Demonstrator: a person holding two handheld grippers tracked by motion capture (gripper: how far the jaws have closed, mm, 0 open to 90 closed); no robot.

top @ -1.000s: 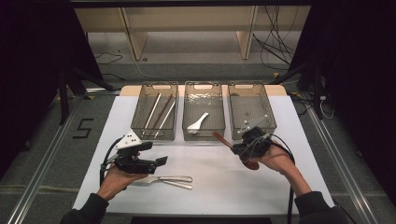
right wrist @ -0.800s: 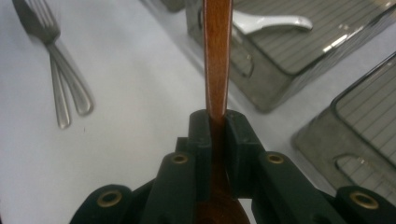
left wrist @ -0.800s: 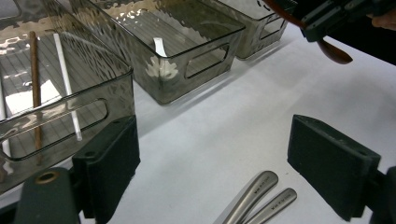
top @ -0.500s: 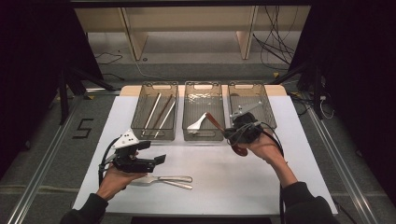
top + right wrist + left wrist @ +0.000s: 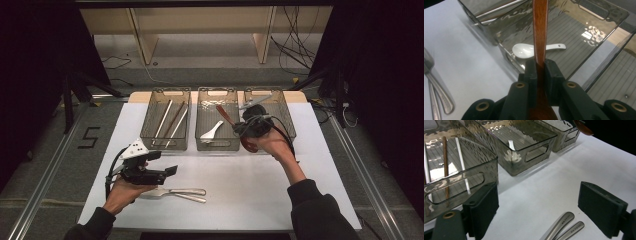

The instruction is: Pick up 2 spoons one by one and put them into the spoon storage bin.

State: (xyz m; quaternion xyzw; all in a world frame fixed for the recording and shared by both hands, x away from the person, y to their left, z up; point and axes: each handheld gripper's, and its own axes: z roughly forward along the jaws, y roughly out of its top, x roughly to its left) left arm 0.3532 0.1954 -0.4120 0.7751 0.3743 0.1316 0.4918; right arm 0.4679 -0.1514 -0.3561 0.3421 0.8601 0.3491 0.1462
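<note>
My right gripper is shut on a brown wooden spoon, seen close up in the right gripper view as the gripper pinching the spoon. The spoon's handle points out over the middle clear tray, which holds a white ceramic spoon. My left gripper rests open near the table's front left. Nothing is between its jaws. Two metal utensils lie on the white table just in front of it.
Three clear trays stand in a row at the back. The left tray holds several chopsticks. The right tray sits behind my right hand. A shelf and cables lie beyond the table.
My right gripper has carried the wooden spoon leftward and up, from beside the right tray to over the middle tray. The left gripper has stayed put.
</note>
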